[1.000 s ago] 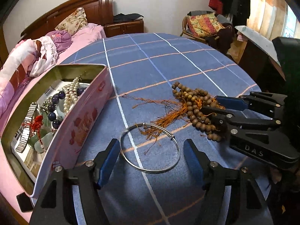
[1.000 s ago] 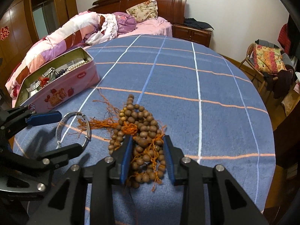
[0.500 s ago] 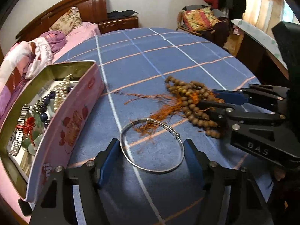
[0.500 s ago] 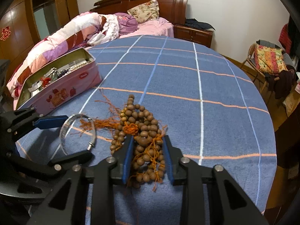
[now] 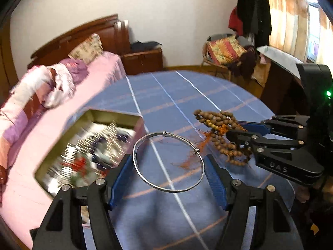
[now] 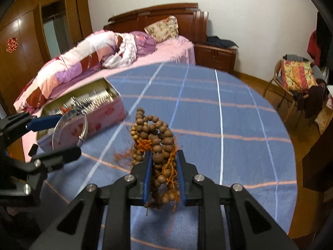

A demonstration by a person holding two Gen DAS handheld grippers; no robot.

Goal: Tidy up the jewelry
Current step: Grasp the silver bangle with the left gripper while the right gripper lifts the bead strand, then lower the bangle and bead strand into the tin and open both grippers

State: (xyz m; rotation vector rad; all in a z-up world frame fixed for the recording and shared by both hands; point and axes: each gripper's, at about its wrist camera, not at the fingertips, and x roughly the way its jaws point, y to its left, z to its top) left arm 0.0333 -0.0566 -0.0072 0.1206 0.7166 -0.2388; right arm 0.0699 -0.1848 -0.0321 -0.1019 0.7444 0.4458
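The left gripper (image 5: 169, 174) holds a thin silver bangle (image 5: 168, 162) spanned between its 2 blue pads, one pad pressing the ring at 9 o'clock and the other at 3 o'clock; the ring hangs clear above the blue checked tablecloth (image 5: 187, 95). The right gripper (image 6: 163, 179) pinches a bunch of brown wooden prayer beads (image 6: 155, 137) with orange tassel threads – its jaws have just been closing on the bunch, which stands up past the fingertips toward 12 o'clock.

In the left wrist view, the open pink tin (image 5: 87, 145) sits at 9 o'clock of the bangle, its contents blurred, and the right gripper (image 5: 235, 130) enters from 3 o'clock with the beads (image 5: 220, 125) raised off the cloth.

The right wrist view shows the tin's (image 6: 104, 118) flowered pink side wall at 10 o'clock – the bangle (image 6: 69, 129) appears in front of it, between the left gripper's (image 6: 56, 137) fingers.
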